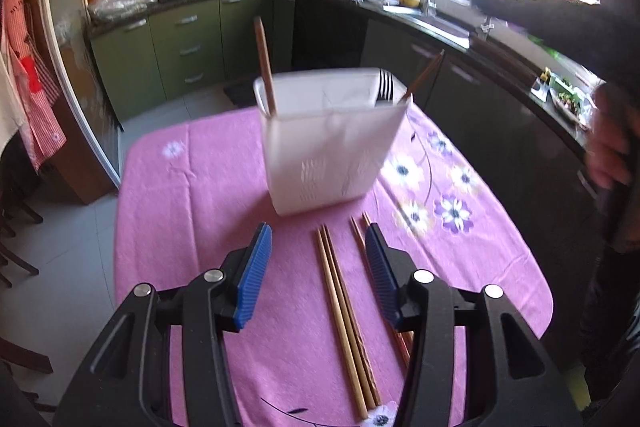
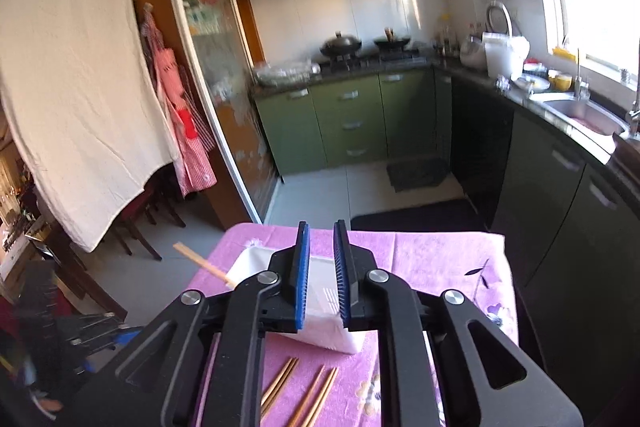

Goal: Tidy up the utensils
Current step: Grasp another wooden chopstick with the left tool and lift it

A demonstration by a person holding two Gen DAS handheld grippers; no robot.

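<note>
My left gripper (image 1: 318, 267) hangs released over the pink flowered desk (image 1: 192, 195), its blue pads spread to either side of the loose chopsticks (image 1: 344, 323) lying below. Nothing is pinched yet. Two pairs lie there: one between the pads, and a darker pair (image 1: 358, 231) running under my right-hand pad. Beyond them stands the white utensil holder (image 1: 328, 155), already carrying a wooden chopstick (image 1: 264, 63) at its left corner, a fork (image 1: 386, 85) and another stick (image 1: 424, 73) at the right.

My right gripper (image 2: 321, 279) is up above the holder (image 2: 320, 331), pads parted only by a narrow gap and holding nothing; a chopstick (image 2: 204, 264) pokes out of the holder's far corner to its left.

The risks I see from here: if I close the left gripper as it stands, the right-hand pad may land on top of the darker pair instead of beside it, scattering or rolling the sticks. Grabbing thin, round sticks flat on cloth could also snag the tablecloth or catch only one of a pair. The holder looks light, so a nudge while dropping sticks in could tip it.
</note>
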